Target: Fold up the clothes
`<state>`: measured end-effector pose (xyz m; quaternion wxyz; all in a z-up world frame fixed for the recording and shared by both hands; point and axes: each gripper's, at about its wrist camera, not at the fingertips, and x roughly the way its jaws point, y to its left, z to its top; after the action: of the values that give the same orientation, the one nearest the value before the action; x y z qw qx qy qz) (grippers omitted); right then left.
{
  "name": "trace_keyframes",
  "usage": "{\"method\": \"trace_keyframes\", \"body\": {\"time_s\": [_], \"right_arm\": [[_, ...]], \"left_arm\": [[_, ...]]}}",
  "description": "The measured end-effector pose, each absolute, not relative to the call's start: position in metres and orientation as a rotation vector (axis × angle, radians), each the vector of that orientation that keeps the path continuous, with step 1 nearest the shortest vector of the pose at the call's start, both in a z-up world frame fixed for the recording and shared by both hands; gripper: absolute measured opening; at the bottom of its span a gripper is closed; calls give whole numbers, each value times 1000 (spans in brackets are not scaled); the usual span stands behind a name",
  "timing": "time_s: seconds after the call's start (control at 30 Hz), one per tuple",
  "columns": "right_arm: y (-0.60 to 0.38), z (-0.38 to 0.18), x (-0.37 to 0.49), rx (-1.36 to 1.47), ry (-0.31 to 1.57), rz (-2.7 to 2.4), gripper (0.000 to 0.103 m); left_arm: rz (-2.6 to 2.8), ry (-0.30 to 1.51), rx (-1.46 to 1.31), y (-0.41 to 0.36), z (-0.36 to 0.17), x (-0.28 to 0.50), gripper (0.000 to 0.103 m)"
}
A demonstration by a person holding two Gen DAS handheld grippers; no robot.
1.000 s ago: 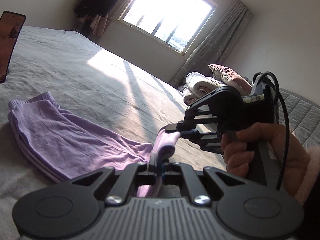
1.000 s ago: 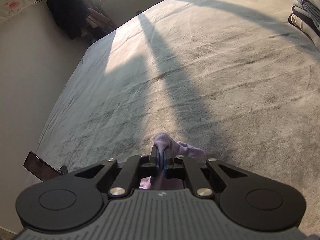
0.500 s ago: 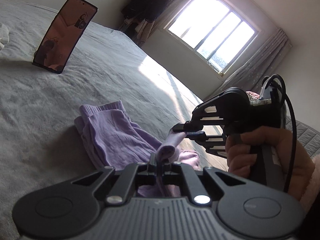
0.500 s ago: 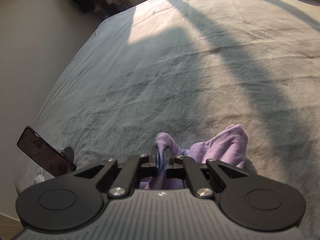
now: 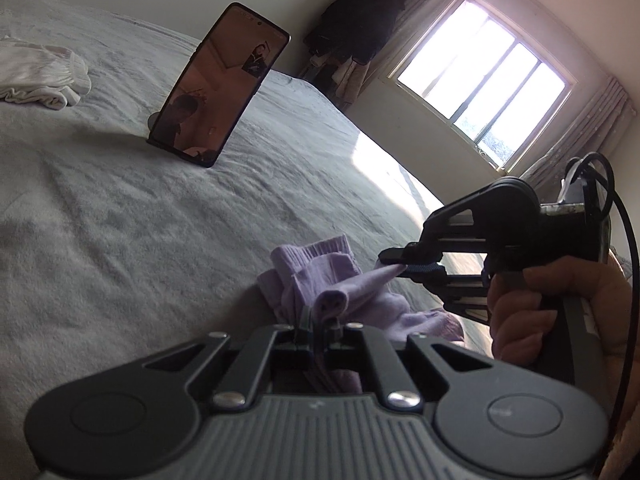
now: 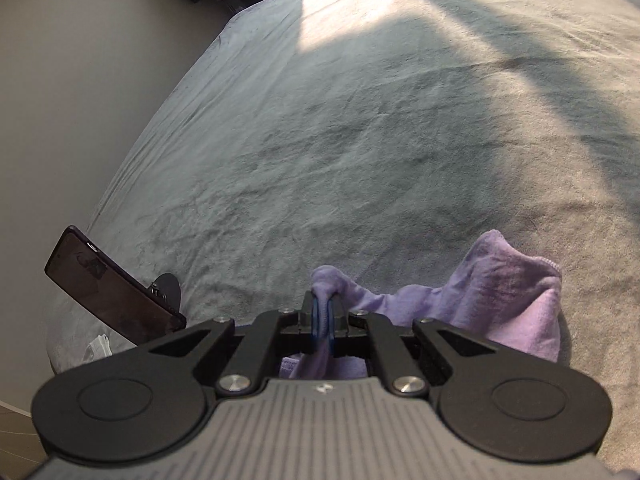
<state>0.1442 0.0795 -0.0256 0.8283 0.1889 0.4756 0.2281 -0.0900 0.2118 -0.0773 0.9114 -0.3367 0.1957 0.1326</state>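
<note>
Lilac soft knit garment (image 5: 320, 276) lies bunched on the grey bedspread (image 5: 120, 240), near side of the propped black smartphone (image 5: 218, 84), well apart from it. Left wrist view: left gripper (image 5: 318, 320) has jaws together, clamped on a rolled fold of the garment at its near edge. Right gripper (image 5: 404, 266) comes in from the right of the garment, held by a hand (image 5: 532, 304), jaws pinched on a stretched corner of the same cloth. Ribbed cuff of the garment sticks up on the smartphone side. White crumpled cloth (image 5: 40, 76) lies left of the smartphone, apart from it. Bright window (image 5: 480, 84) and dark hanging clothes (image 5: 360, 20) beyond the smartphone.

Right wrist view: right gripper (image 6: 323, 312) jaws closed tight on a lilac fold; the rest of the garment (image 6: 500, 296) heaps to the right, resting on the bedspread (image 6: 360, 120). Smartphone (image 6: 108, 292) leans on its stand far left of the garment, near the bed edge. Sun patch and shadow bands cross the bedspread beyond.
</note>
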Motion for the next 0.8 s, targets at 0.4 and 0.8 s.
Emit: {"method": "trace_keyframes", "body": {"time_s": [0.4,0.8], "right_arm": [[-16,-23,130,529,850,532,49],[-66,-44,83,521,779,543,49]], "left_arm": [[260,431,-412,206,-44,-65,32],[125,617,-46,192,-39,5,31]]}}
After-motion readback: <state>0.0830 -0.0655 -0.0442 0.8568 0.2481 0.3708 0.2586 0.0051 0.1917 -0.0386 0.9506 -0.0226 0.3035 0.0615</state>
